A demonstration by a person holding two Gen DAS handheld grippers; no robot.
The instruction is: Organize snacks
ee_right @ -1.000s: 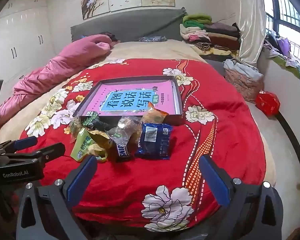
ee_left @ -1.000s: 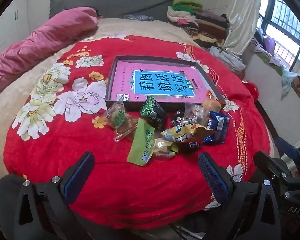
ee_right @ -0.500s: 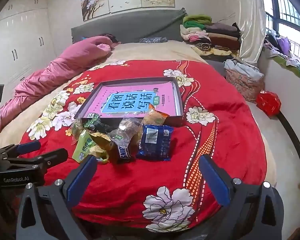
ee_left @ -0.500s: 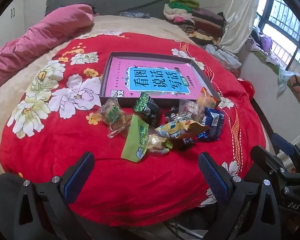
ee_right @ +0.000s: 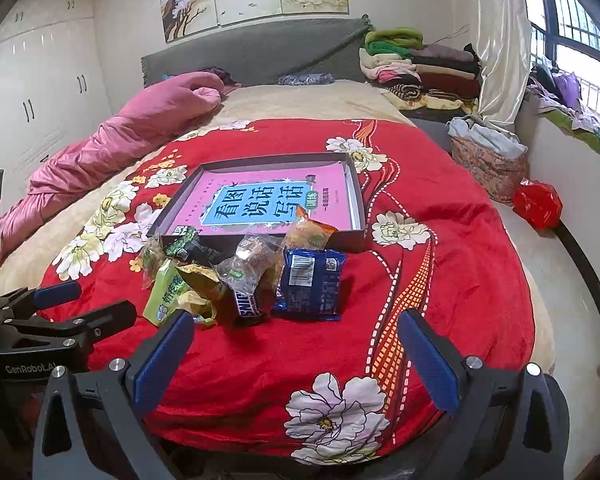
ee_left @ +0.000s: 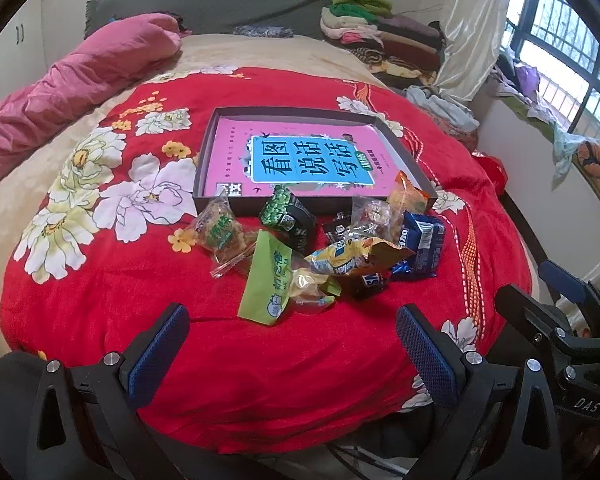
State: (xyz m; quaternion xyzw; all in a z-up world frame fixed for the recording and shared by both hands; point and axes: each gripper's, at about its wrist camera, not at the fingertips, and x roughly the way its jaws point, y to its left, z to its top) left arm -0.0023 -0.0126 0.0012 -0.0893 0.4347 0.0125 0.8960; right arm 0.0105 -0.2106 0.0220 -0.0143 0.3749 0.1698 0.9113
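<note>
A heap of snack packets lies on the red flowered blanket point(ee_left: 100, 280) just in front of a shallow dark box point(ee_left: 208, 148) lined with a pink and blue sheet. The heap includes a light green packet point(ee_left: 266, 280), a dark green packet point(ee_left: 288, 216), a yellow bag point(ee_left: 356, 258) and a blue packet point(ee_right: 312, 284). My left gripper point(ee_left: 292, 344) hovers open short of the heap, nothing between its fingers. My right gripper point(ee_right: 296, 352) is also open and empty, near the blanket's front edge. Each gripper shows at the edge of the other's view.
A pink duvet point(ee_right: 120, 140) lies along the bed's left side. Folded clothes point(ee_right: 412, 64) are stacked at the back right by the curtain. A fabric basket point(ee_right: 488, 160) and a red bag point(ee_right: 538, 200) sit on the floor to the right. The box point(ee_right: 356, 200) holds no snacks.
Both views have shifted slightly; the left gripper's view now sits a little lower and closer over the bed. The snacks and box have not moved. Both grippers remain open.
</note>
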